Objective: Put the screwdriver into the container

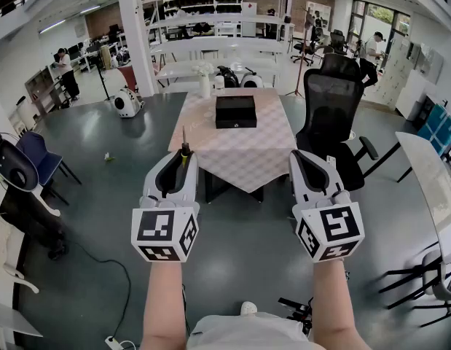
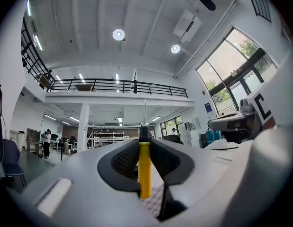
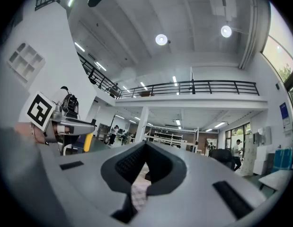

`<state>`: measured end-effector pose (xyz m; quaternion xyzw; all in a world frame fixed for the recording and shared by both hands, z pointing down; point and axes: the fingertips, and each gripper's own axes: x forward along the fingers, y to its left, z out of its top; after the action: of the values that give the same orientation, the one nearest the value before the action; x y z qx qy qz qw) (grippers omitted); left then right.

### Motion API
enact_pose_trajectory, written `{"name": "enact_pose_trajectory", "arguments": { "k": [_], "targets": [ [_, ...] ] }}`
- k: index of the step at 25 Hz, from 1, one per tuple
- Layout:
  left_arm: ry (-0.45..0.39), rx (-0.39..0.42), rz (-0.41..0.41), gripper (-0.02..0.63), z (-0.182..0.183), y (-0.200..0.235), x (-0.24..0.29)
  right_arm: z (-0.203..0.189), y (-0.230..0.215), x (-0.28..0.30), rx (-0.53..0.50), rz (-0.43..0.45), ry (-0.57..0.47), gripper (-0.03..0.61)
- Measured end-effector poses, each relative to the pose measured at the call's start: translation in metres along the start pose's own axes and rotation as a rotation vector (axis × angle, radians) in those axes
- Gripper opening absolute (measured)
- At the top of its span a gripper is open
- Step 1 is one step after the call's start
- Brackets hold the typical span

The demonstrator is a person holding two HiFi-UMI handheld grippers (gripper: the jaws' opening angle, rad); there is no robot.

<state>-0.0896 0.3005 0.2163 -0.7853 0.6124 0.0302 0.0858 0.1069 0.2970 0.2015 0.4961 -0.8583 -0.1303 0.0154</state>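
In the head view my left gripper (image 1: 183,160) is shut on the screwdriver (image 1: 185,150), just short of the table's near edge. The yellow handle (image 2: 145,169) is pinched between the dark pads, and the black collar and thin shaft stick out past the tips. The container, a shallow black box (image 1: 235,111), lies on the far half of the table, well ahead of both grippers. My right gripper (image 1: 298,157) hovers level with the left one near the table's near right corner. In the right gripper view its tips (image 3: 146,145) meet with nothing between them.
The table (image 1: 243,155) has a checked cloth. A black mesh office chair (image 1: 332,100) stands at its right side. A white vase of flowers (image 1: 204,80) sits beyond its far left corner. A blue chair (image 1: 37,155) is at the left and a white desk (image 1: 431,177) at the right.
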Motion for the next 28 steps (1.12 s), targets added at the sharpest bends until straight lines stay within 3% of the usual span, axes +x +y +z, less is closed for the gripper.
{"name": "enact_pose_trajectory", "arguments": {
  "k": [8, 17, 28],
  "targets": [
    [-0.005, 0.003, 0.039, 0.083, -0.001, 0.007, 0.019, -0.003, -0.029, 0.008, -0.013, -0.002, -0.017, 0.005],
    [0.037, 0.010, 0.079, 0.084, -0.026, 0.013, 0.027, -0.037, -0.052, 0.015, 0.032, 0.000, 0.012, 0.005],
    [0.019, -0.001, 0.084, 0.084, -0.046, 0.070, 0.116, -0.053, -0.081, 0.106, 0.006, -0.016, 0.015, 0.005]
  ]
}}
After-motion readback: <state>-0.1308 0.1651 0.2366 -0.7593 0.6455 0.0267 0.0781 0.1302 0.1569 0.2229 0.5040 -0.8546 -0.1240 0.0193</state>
